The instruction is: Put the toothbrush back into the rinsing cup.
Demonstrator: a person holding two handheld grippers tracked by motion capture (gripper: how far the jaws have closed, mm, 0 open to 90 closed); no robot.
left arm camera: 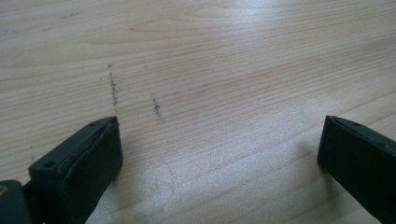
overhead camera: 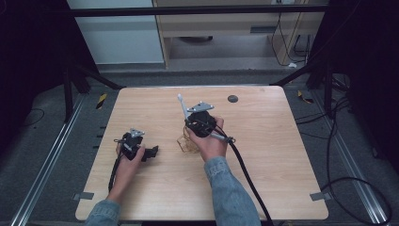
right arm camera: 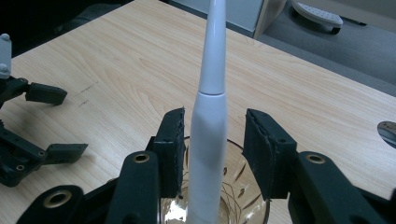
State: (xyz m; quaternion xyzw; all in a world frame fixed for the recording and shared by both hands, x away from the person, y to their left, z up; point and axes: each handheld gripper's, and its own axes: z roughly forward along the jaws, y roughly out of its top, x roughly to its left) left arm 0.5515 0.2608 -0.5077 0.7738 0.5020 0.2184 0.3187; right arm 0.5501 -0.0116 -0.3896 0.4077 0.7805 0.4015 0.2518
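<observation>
**A:** Toothbrush (right arm camera: 208,140) first. Where does it sit from your claw?

**B:** Right between the jaws of my right claw (right arm camera: 214,116). Its white handle has its foot down in the glass cup (right arm camera: 238,186), which is directly under my jaws. The shaft rises out of the cup, past my pads and on upward.

**A:** Are you gripping it?

**B:** No. My jaws are narrow but not clamped. I see a sliver of a gap on one side of the handle and a plainer gap on the other, so neither pad presses on it. I judge that the cup's rim is what props it up.

**A:** And its long axis?

**B:** It runs from the cup upward and leans a little away from me. In the high view, the slim head tips out beyond the cup toward the far edge of the table (overhead camera: 263,155). I think the next move turns on that lean. If I am to leave the toothbrush there, I should back off along a line that clears the shaft. Going sideways across it could let a pad knock over both it and the cup.

**A:** What about your other hand?

**B:** My left claw (overhead camera: 149,153) is well apart from the cup, off to its left and low over bare wood. Its jaws are wide with nothing between them. My right claw is by far the nearer one.
</observation>
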